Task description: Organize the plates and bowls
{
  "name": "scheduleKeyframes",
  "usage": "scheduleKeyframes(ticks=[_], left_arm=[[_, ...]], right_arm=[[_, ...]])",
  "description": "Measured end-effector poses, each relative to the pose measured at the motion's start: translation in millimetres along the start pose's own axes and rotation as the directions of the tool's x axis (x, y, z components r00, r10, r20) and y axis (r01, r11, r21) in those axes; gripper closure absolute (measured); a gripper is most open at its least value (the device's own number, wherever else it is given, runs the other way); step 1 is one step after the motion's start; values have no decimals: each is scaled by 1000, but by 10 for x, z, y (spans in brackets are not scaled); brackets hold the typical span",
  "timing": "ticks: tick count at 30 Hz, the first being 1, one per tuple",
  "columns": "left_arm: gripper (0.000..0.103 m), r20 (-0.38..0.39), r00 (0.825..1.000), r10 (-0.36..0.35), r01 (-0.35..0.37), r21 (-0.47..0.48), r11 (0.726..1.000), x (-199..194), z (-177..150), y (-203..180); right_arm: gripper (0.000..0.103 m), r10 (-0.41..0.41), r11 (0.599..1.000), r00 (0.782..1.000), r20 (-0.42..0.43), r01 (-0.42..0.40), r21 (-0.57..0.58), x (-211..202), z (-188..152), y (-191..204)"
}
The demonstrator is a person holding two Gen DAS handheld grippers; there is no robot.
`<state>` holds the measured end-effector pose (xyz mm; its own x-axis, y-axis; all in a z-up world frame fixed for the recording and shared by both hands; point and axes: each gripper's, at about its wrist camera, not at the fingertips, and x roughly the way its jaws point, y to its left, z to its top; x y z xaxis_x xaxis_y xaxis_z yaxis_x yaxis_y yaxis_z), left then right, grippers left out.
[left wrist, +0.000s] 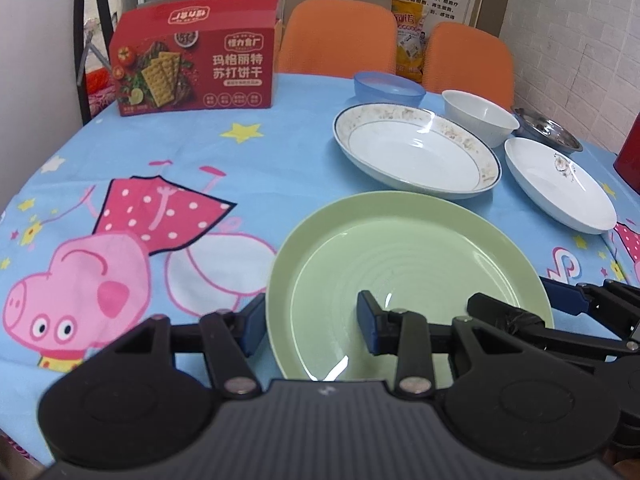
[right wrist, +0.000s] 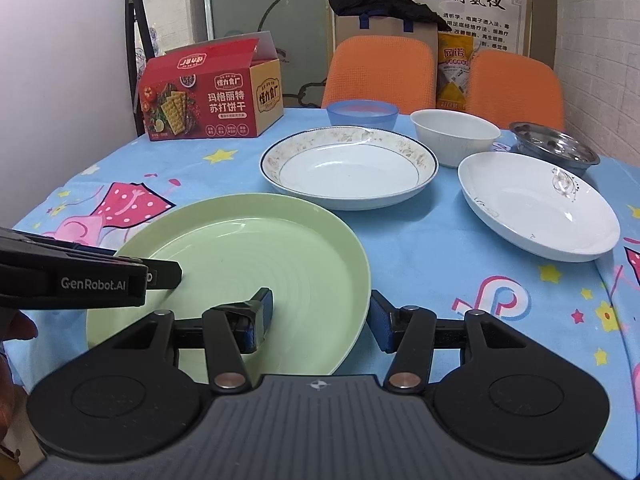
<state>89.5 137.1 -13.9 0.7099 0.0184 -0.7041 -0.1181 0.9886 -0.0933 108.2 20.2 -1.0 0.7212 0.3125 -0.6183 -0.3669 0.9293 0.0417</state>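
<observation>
Straddling green plate (left wrist: 408, 264): both grippers' fingers (right wrist: 262, 316).

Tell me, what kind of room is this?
Probably a home or small-shop dining corner: a table with a cartoon tablecloth, orange chairs, and a cracker box beside plates.

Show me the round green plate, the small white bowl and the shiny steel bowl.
Round green plate (right wrist: 248, 248): right wrist view, centre of its ridged well.
Small white bowl (right wrist: 456, 140): right wrist view, outer wall.
Shiny steel bowl (right wrist: 556, 148): right wrist view, inner surface.
</observation>
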Motion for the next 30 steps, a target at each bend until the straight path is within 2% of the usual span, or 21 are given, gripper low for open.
scheduleKeyframes(ticks=[4, 5, 6, 7, 10, 11, 12, 20, 26, 30], left_arm=[[65, 13, 1000, -16, 16, -2, 1000, 30, 2, -13], [61, 14, 1000, -25, 26, -10, 1000, 40, 9, -3], [48, 13, 999, -32, 32, -16, 999, 44, 15, 2], [41, 14, 1000, -28, 28, -23, 999, 42, 23, 5], [37, 45, 999, -2, 4, -27, 1000, -40, 47, 18], [30, 56, 998, 8, -6, -30, 1000, -78, 61, 28], [27, 69, 997, 15, -12, -37, 999, -111, 76, 44], [27, 118, 993, 23, -18, -38, 999, -306, 143, 32], [27, 132, 991, 19, -18, -10, 1000, -389, 171, -92], [27, 152, 988, 24, -27, 16, 999, -423, 265, -181]], right_arm=[[10, 10, 1000, 1000, -13, -10, 23, 34, -14, -77], [9, 19, 1000, 1000, -15, -18, 24, 32, -17, -80], [6, 27, 999, 1000, -16, -26, 26, 27, -20, -82], [4, 37, 999, 999, -18, -37, 32, 21, -21, -85], [0, 62, 996, 998, -20, -60, 69, -22, -7, -123], [0, 61, 994, 998, -14, -59, 87, -49, 4, -150], [0, 56, 994, 998, -5, -55, 97, -82, 17, -173], [0, -17, 988, 998, 63, 7, 152, -318, 133, -403], [0, -99, 986, 993, 70, 88, 138, -310, 273, -527], [0, -102, 983, 992, 76, 89, 158, -333, 355, -674]])
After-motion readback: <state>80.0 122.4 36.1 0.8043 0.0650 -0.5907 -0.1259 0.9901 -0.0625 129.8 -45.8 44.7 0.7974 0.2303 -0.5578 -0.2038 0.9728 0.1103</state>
